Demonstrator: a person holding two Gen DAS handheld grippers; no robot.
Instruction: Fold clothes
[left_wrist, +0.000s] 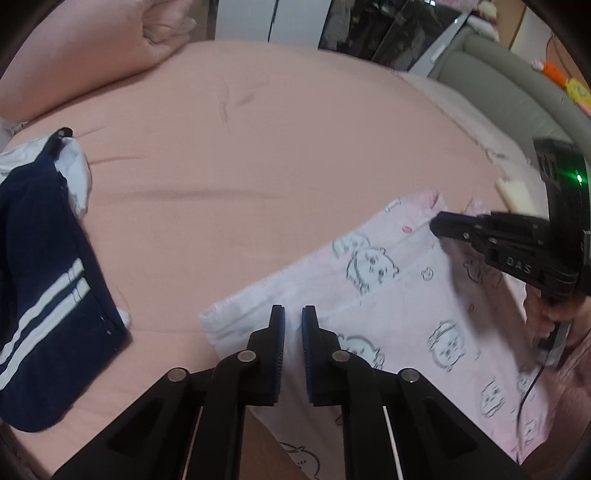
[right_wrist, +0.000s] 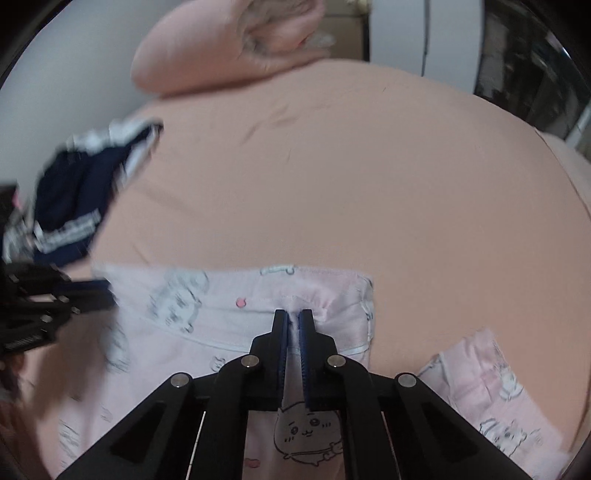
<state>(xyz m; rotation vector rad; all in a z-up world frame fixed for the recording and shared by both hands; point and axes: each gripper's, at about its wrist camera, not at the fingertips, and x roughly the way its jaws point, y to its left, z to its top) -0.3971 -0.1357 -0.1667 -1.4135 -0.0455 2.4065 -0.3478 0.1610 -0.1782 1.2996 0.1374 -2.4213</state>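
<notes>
My right jaws are nearly closed, pinching a raised fold of the pink pajama garment (right_wrist: 229, 317) near its upper edge; the right gripper (right_wrist: 294, 318) sits over the cloth. My left jaws stand slightly apart with nothing clearly clamped between them, and the left gripper (left_wrist: 293, 314) hovers at the garment's near-left corner. The garment, printed with cartoon faces, lies spread on the peach-sheeted bed (left_wrist: 258, 147). A navy piece with white stripes (left_wrist: 40, 280) lies well apart to the left, a pillow (right_wrist: 207, 55) beyond.
</notes>
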